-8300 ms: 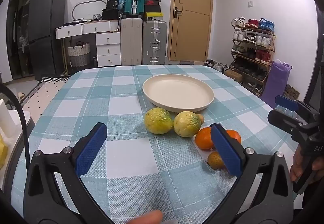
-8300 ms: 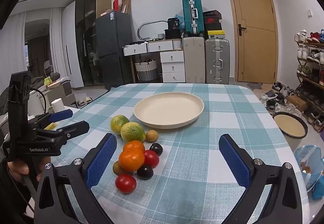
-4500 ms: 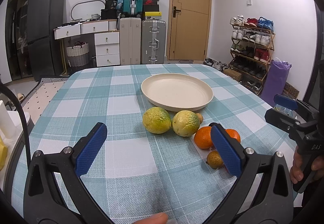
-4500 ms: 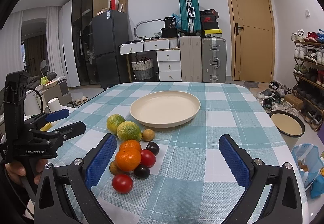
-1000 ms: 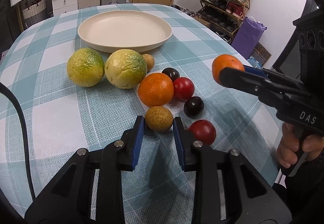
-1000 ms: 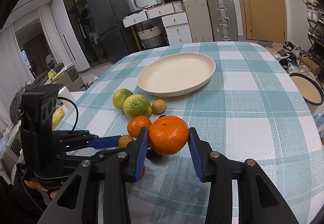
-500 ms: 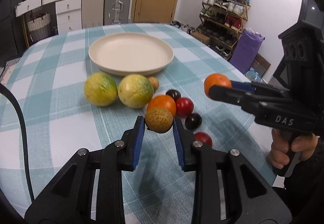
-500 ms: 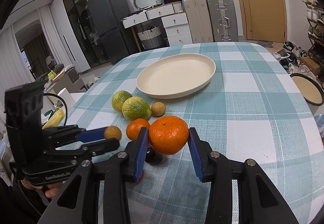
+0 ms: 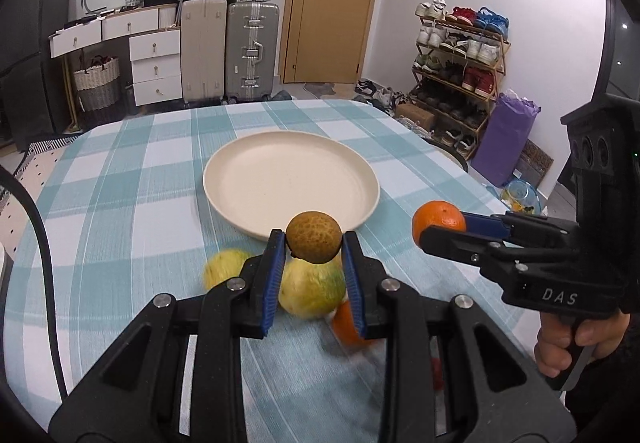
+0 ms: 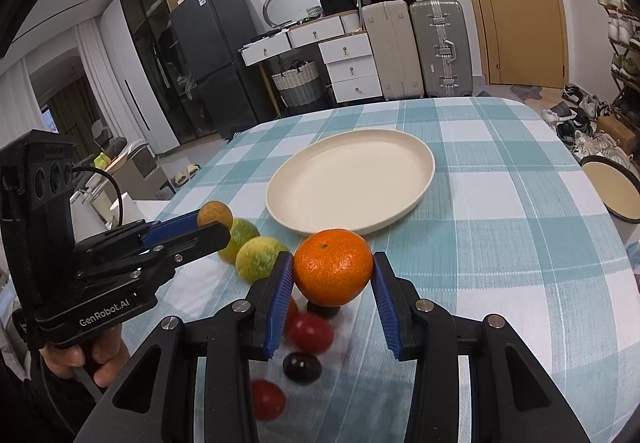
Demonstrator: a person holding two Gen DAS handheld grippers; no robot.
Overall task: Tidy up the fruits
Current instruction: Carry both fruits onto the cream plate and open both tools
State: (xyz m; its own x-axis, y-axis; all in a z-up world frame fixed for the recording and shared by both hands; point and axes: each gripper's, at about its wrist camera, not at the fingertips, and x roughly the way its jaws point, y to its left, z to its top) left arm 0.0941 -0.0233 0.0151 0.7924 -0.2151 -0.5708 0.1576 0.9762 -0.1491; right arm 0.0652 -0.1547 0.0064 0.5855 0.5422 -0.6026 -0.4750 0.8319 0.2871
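Note:
My left gripper (image 9: 314, 245) is shut on a small brown fruit (image 9: 314, 243), held in the air just short of the cream plate (image 9: 224, 167). My right gripper (image 10: 333, 275) is shut on an orange (image 10: 333, 271), also lifted, near the plate's (image 10: 416, 151) front rim. The same orange (image 9: 438, 219) shows at the right in the left wrist view, the brown fruit (image 10: 215, 214) at the left in the right wrist view. On the checked cloth below lie two yellow-green citrus (image 10: 260, 257), another orange (image 9: 348, 327), red tomatoes (image 10: 310, 329) and dark plums (image 10: 302, 367).
The round table (image 9: 120, 179) wears a teal and white checked cloth. A stool with a cream seat (image 10: 612, 187) stands off its right edge. Suitcases, drawers, a fridge and a shoe rack (image 9: 460, 59) line the walls behind. A hand (image 10: 92, 359) holds the left gripper's handle.
My left gripper has lifted the brown fruit off the cloth and tilted up toward the plate. My right gripper has carried the orange a little closer to the plate.

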